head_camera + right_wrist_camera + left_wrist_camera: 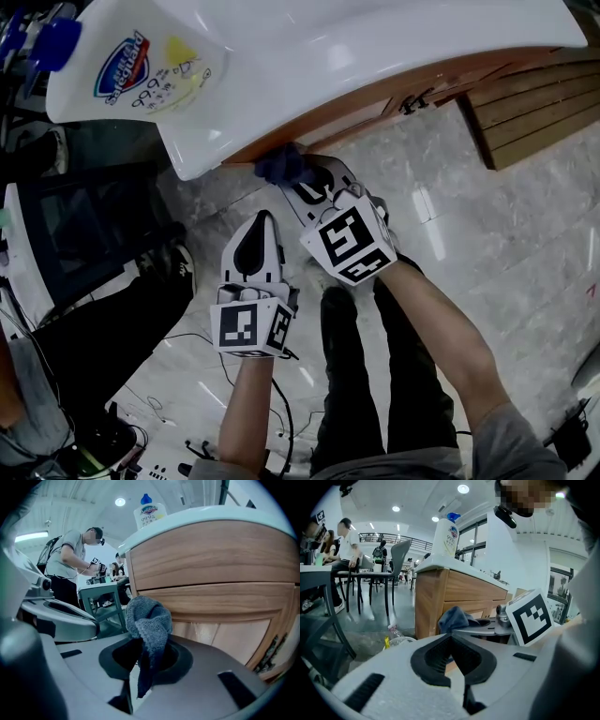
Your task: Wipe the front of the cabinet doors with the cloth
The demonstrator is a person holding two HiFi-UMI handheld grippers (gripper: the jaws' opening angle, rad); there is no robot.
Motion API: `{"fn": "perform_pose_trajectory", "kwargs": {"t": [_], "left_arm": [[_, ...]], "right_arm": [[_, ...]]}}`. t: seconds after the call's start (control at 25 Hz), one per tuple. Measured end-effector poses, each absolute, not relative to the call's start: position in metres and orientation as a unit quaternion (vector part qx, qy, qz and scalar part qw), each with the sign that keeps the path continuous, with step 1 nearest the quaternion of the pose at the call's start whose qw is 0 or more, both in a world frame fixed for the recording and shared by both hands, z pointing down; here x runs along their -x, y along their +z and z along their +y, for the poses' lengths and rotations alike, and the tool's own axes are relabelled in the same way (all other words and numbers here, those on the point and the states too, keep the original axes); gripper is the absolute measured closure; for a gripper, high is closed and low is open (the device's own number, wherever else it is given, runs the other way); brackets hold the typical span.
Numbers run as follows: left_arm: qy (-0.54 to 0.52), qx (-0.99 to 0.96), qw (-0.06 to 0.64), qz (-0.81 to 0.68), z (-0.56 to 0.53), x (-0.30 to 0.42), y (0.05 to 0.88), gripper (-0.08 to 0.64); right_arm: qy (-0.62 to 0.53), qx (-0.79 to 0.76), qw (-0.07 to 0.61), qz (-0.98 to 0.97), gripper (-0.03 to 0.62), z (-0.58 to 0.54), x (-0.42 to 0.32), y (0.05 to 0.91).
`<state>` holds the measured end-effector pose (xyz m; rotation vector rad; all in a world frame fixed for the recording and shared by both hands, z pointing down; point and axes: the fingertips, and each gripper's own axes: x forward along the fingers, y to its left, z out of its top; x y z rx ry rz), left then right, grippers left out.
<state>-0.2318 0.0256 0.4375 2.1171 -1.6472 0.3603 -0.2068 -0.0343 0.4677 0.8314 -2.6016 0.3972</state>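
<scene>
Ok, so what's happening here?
A person holds a gripper in each hand. The right gripper is shut on a blue cloth, held at the wooden cabinet front near its corner; whether the cloth touches the wood can't be told. The left gripper is shut and empty, just beside the right one.

cloth point(149, 620): rough knit | cabinet doors point(220, 592): matt wood | countertop point(375, 47): glossy white
</scene>
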Motion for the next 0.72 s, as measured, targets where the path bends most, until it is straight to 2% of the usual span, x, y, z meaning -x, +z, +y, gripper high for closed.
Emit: {"fn": "perform_pose_trajectory", "kwargs": {"t": [0.24,0.72], "left_arm": [[0.136,-0.764,0.218,-0.592,0.024,0.23,0.441,0.552],[0.146,-0.771,0.221,-0.58,0.007,0.203,0.446,0.552]], "right_arm": [[0.156,-0.302,0.163,-0.926,0.532,-0.037,0.198,0.456],[0.147,-0.326,0.153,-0.921,0.534,-0.053,0.161,0.453]]}}
